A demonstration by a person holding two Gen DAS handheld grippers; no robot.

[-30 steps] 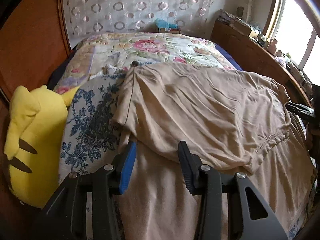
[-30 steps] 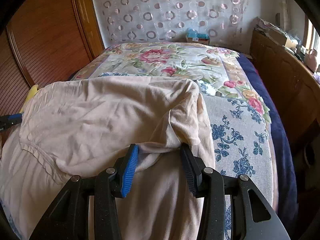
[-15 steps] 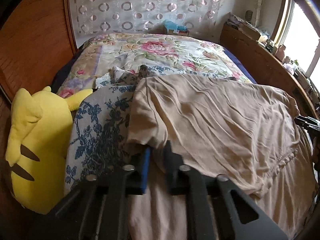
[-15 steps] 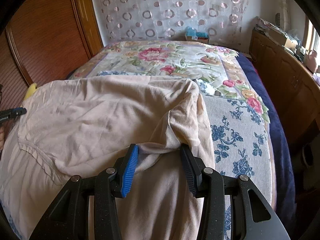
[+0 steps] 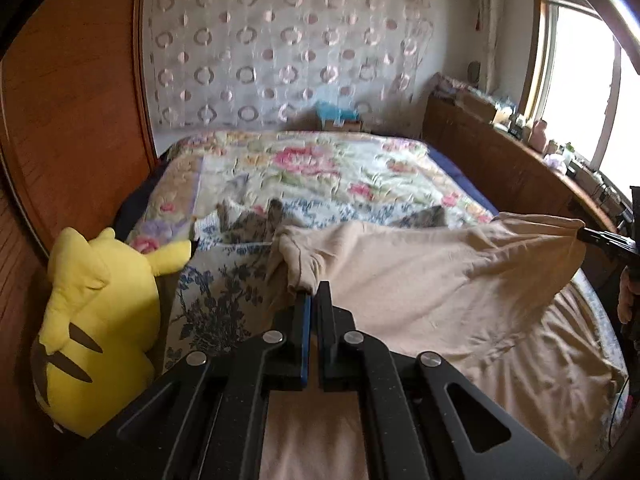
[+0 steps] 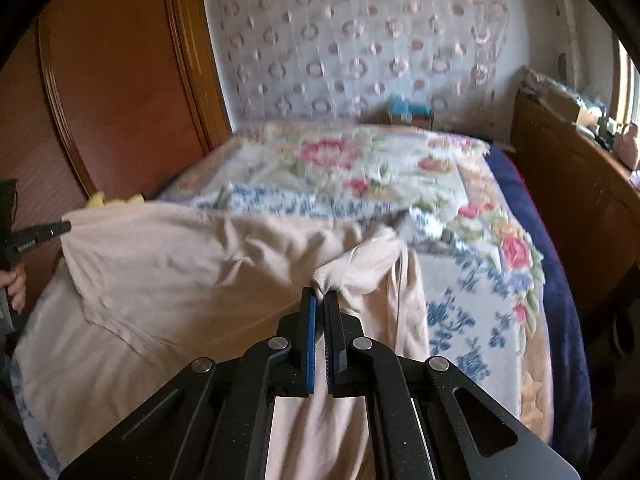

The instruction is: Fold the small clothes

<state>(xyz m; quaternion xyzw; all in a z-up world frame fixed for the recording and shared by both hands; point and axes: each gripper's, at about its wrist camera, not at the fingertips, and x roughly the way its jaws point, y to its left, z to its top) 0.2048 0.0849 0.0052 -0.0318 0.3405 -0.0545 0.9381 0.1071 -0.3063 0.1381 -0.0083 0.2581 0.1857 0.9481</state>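
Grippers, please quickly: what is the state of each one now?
Left gripper: closed on a corner of the beige garment.
Right gripper: closed on the garment's other corner.

The beige garment (image 5: pixel 440 280) is thin, creased cloth filling the lower middle and right of the left wrist view. Its far fold is lifted off the bed and stretched between two bunched corners, while the rest lies flat toward the bottom edge.

Each view is taken from just behind a gripper, looking forward and slightly down along its fingers. The beige cloth (image 5: pixel 440 280) beyond the fingertips is shared, as are the bed (image 6: pixel 360 168) and curtain (image 5: pixel 280 52) farther ahead.
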